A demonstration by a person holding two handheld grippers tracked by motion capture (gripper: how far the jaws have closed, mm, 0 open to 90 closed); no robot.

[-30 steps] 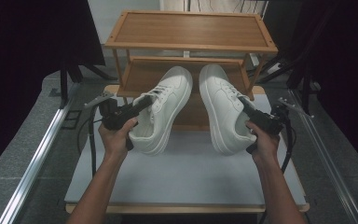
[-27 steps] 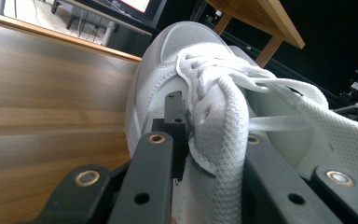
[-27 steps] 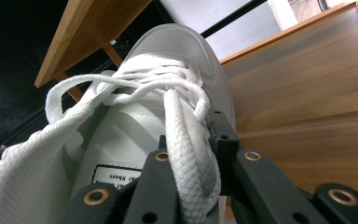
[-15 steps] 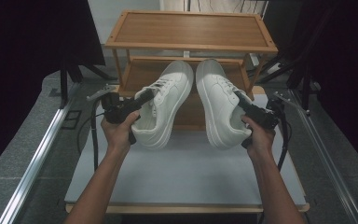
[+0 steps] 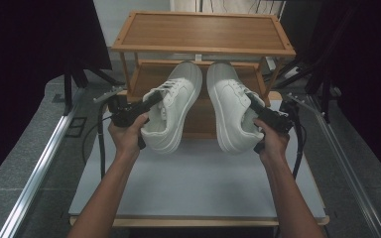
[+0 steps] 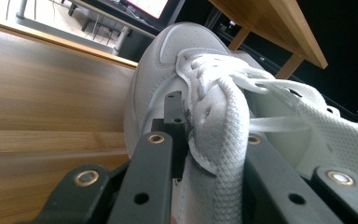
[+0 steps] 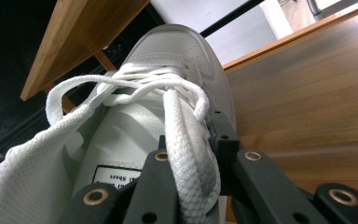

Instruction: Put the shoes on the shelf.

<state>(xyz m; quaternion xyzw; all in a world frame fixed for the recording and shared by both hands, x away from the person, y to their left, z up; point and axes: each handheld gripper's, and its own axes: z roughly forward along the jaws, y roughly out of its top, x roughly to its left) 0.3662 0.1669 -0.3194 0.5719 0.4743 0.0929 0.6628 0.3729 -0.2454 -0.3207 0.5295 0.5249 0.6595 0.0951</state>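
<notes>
Above the table's [image 5: 198, 188] far edge, both tongs carry white shoes toward the rack [image 5: 203, 34]: left tongs [image 5: 151, 101] clamp the left shoe [image 5: 176, 109], right tongs [image 5: 252, 105] the right shoe [image 5: 228, 106]. Next, I judge, comes sliding both toes-first onto the middle shelf [image 5: 198, 74], level.

two white sneakers [image 5: 173, 111] [image 5: 233, 106], two handheld grippers [image 5: 149, 101] [image 5: 252, 101], one wooden two-tier shelf rack [image 5: 203, 32], one white table [image 5: 193, 183], two forearms
</notes>
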